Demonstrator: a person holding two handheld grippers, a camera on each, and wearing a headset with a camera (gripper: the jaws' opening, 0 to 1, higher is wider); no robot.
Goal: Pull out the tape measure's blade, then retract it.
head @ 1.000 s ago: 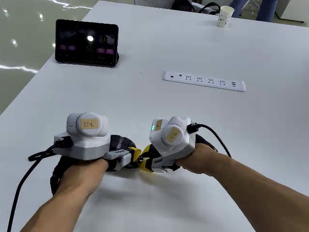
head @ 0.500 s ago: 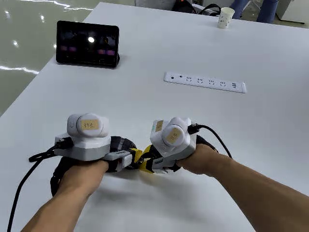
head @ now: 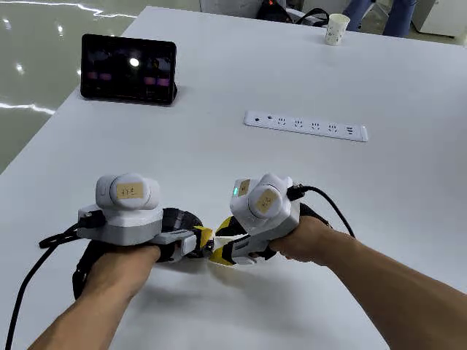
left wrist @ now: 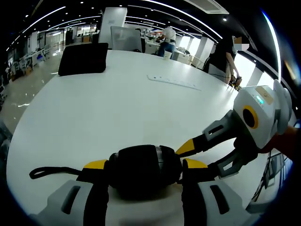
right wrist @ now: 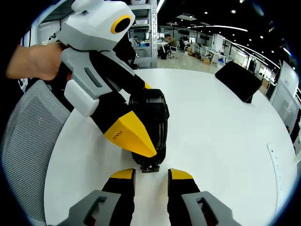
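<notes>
L claw (left wrist: 146, 164) clenched on black tape measure (left wrist: 141, 175); case down at white table (head: 219, 153) level, contact w/ table unclear. Wrist strap (left wrist: 47, 172) trails off to one side. R claw (right wrist: 151, 175) released, narrow gap btwn jaws, nothing in it. Tape's hook tab (right wrist: 149, 167) at case mouth, just ahead of R tips. Tan stickers (head: 130, 191) on gripper tops: handwriting unreadable. Small print on L claw's yellow tip in right gripper view, too small to read. In head view case mostly hidden by grippers. Tablet (head: 128, 69), power strip (head: 305, 125), paper cup (head: 335, 29) farther back.
</notes>
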